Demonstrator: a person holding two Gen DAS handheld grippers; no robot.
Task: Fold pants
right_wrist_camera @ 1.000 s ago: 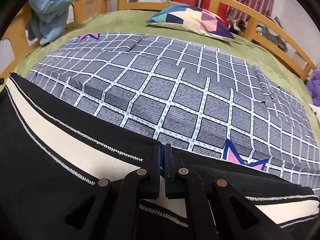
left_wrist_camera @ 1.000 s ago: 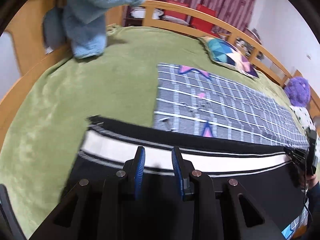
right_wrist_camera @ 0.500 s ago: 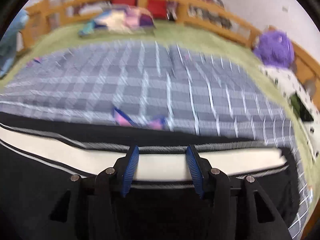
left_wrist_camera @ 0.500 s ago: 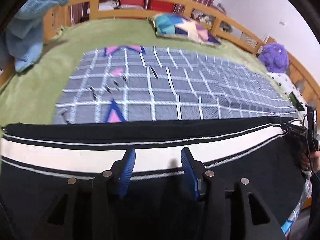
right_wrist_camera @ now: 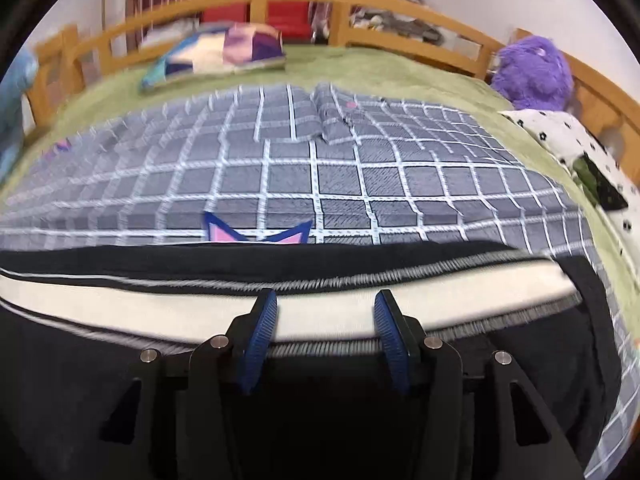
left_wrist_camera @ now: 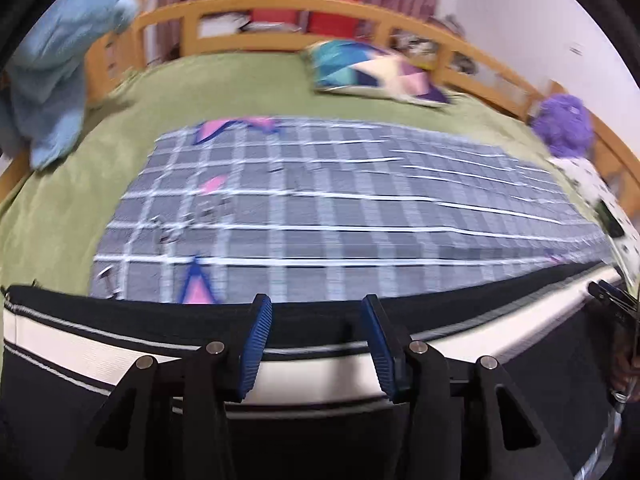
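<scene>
Black pants (left_wrist_camera: 120,324) with a cream side stripe lie flat along the near edge of the bed, over a grey checked mat (left_wrist_camera: 320,208). They also fill the bottom of the right wrist view (right_wrist_camera: 120,360). My left gripper (left_wrist_camera: 316,320) is open and empty, its blue pads just above the stripe. My right gripper (right_wrist_camera: 325,312) is open and empty over the stripe, near the pants' right end. The right gripper's tip (left_wrist_camera: 608,296) shows at the far right of the left wrist view.
The grey checked mat (right_wrist_camera: 320,168) lies on a green blanket (left_wrist_camera: 200,88). A patterned pillow (left_wrist_camera: 376,72), a purple plush (right_wrist_camera: 532,68) and a blue plush (left_wrist_camera: 52,80) sit by the wooden bed rail (left_wrist_camera: 280,4). A white dotted cloth (right_wrist_camera: 568,140) lies right.
Both grippers have opened: the right one was shut on the pants' stripe a second ago and has let go. Both cameras have swung, and the pants now lie flat.
</scene>
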